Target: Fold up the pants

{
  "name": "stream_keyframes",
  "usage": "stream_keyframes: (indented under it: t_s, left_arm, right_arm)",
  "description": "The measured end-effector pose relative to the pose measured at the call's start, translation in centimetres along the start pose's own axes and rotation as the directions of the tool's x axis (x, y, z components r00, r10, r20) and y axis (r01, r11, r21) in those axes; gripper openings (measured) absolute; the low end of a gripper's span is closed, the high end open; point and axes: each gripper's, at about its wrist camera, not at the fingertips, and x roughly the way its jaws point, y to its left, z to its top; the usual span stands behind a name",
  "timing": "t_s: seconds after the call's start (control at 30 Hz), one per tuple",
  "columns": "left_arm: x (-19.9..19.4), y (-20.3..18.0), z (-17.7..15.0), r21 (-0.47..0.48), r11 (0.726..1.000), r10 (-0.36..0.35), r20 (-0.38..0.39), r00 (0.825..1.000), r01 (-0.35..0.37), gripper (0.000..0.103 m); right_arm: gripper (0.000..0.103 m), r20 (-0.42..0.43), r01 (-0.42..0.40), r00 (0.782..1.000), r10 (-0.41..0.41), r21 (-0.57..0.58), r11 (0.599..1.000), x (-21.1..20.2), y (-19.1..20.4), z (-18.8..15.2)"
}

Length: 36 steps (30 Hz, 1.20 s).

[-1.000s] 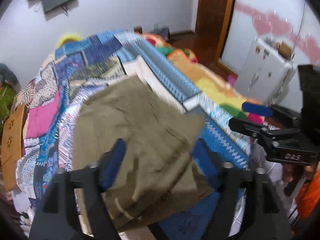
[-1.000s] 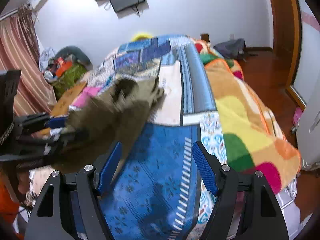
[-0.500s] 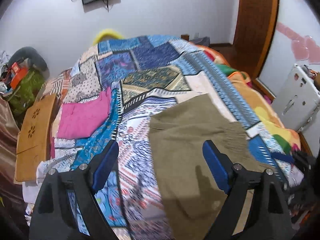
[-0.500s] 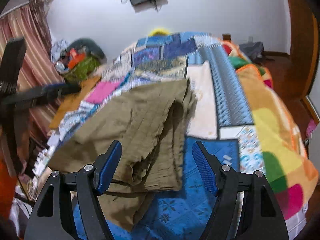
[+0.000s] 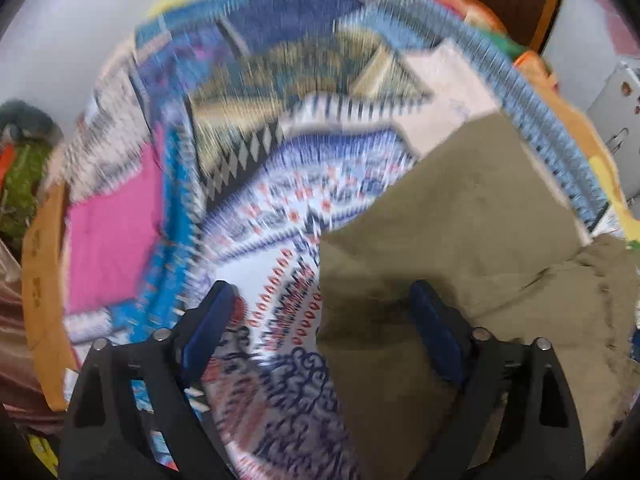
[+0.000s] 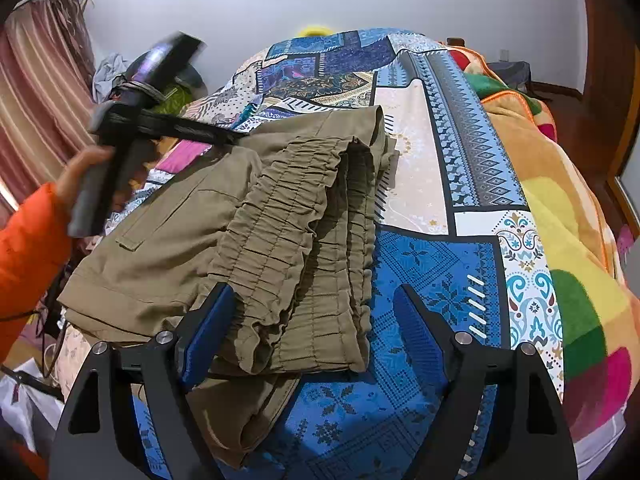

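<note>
Right gripper (image 6: 308,320): jaws apart, just been opening, gripping nothing; pants (image 6: 280,220) lie folded on bedspread (image 6: 432,264), waistband at its left pad. Left gripper (image 5: 320,316): jaws wide, just been opening, empty; pants' edge under right pad. Beyond, blurred patchwork.

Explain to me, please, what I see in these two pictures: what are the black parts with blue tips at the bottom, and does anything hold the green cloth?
Each picture comes from a camera on a hand-held tool; there is no robot arm. The black parts are each tool's two fingers with blue pads. One view looks along the left gripper, the other along the right gripper. Olive pants, folded, lie on a bed with a patchwork cover. Both tools have just been opening and are open now; neither holds the pants. In the right view a hand in an orange sleeve carries the left tool.
</note>
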Motion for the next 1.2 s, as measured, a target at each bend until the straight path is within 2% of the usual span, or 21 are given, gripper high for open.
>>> stream_keyframes:
  t_s: [0.03, 0.17, 0.3, 0.47, 0.63, 0.77, 0.83, 0.97, 1.07, 1.2]
  left_arm:
    - [0.2, 0.3, -0.2, -0.017, 1.000, 0.010, 0.026, 1.000, -0.010, 0.103]
    - [0.0, 1.5, -1.7, -0.052, 0.999, 0.020, 0.065, 0.998, -0.017, 0.103]
    - [-1.1, 3.4, -3.7, -0.117, 0.991, 0.064, 0.061, 0.996, -0.057, 0.103]
    - [-3.0, 6.0, -8.2, -0.243, 0.965, 0.117, 0.056, 0.992, -0.100, 0.103]
    - [-4.9, 7.7, -12.3, -0.347, 0.932, 0.119, 0.032, 0.992, -0.101, 0.103]
    - [-6.7, 7.1, -15.7, -0.390, 0.912, 0.147, 0.022, 0.989, -0.126, 0.103]
    - [-7.5, 6.5, -17.2, -0.401, 0.909, 0.132, 0.025, 0.991, -0.111, 0.103]
    - [-9.0, 5.8, -20.4, -0.416, 0.909, 0.062, 0.051, 0.997, -0.036, 0.103]
    - [-9.4, 6.3, -21.3, -0.416, 0.909, 0.034, 0.076, 0.997, 0.001, 0.103]
    - [-9.6, 7.5, -22.7, -0.428, 0.904, 0.025, 0.083, 0.996, 0.013, 0.103]
  right_arm:
    - [0.082, -0.001, -0.003, 1.000, 0.003, 0.005, 1.000, 0.0, -0.2, 0.0]
    - [0.082, -0.007, -0.007, 1.000, 0.007, 0.022, 1.000, 0.6, -0.9, 0.6]
    - [0.082, -0.006, 0.041, 0.999, -0.041, 0.013, 0.999, 0.5, -1.4, 1.7]
    - [0.083, 0.011, 0.084, 0.996, -0.084, -0.017, 0.996, -0.3, -1.9, 2.9]
    - [0.083, 0.045, 0.063, 0.997, -0.062, -0.030, 0.998, -1.5, -0.9, 3.0]
    - [0.083, 0.046, 0.038, 0.998, -0.035, -0.066, 0.997, -1.8, 0.8, 1.9]
    - [0.083, 0.033, 0.036, 0.999, -0.033, -0.084, 0.996, -1.6, 1.5, 1.3]
    - [0.083, -0.007, -0.016, 1.000, 0.016, -0.089, 0.996, -0.9, 2.5, -0.1]
    - [0.078, -0.019, -0.017, 1.000, 0.015, -0.065, 0.998, -0.5, 2.4, -0.7]
    - [0.077, -0.038, 0.009, 0.999, -0.012, -0.068, 0.998, 0.6, 2.0, -1.2]
